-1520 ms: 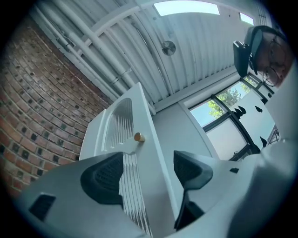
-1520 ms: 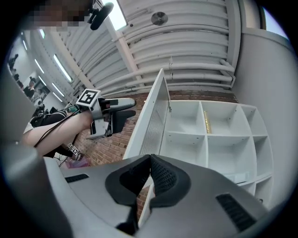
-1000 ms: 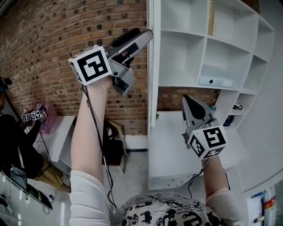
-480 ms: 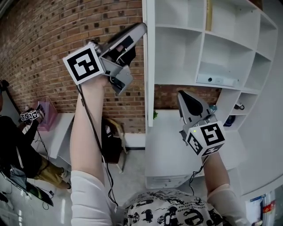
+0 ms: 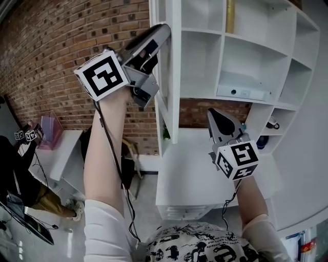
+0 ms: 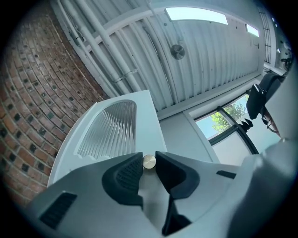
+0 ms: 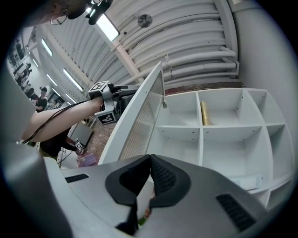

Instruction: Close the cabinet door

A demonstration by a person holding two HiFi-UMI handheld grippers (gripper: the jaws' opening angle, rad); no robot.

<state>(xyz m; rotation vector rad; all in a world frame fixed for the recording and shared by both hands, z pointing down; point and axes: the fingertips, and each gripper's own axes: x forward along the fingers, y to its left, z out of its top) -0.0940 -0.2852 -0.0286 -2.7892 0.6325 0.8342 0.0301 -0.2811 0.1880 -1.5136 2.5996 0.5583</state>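
1. A brick wall (image 5: 51,51) fills the left of the head view. The gripper views show a ribbed ceiling (image 6: 139,46) with pipes and a window (image 6: 223,121).
2. A white cabinet (image 5: 221,66) of open compartments stands against the wall, right of centre.
3. Its door (image 5: 176,77) is ajar, seen edge-on from the head and hinged at the cabinet's left side. It has a ribbed glass panel.
4. A white desk (image 5: 195,169) sits under the cabinet.
5. A person (image 5: 15,169) at far left holds marker cubes near a pink box (image 5: 49,129), well apart from the door.
6. The left gripper (image 5: 163,31) is raised against the door's outer face. Its jaws have just been closing and now pinch the knob (image 6: 149,161) between their tips.
7. The right gripper (image 5: 214,116) hovers lower, in front of the desk and apart from the door. Its jaws are pressed together and hold nothing.
8. A flat white box (image 5: 241,92) lies in a middle compartment.
9. A gold tube (image 5: 230,15) stands upright in an upper compartment.
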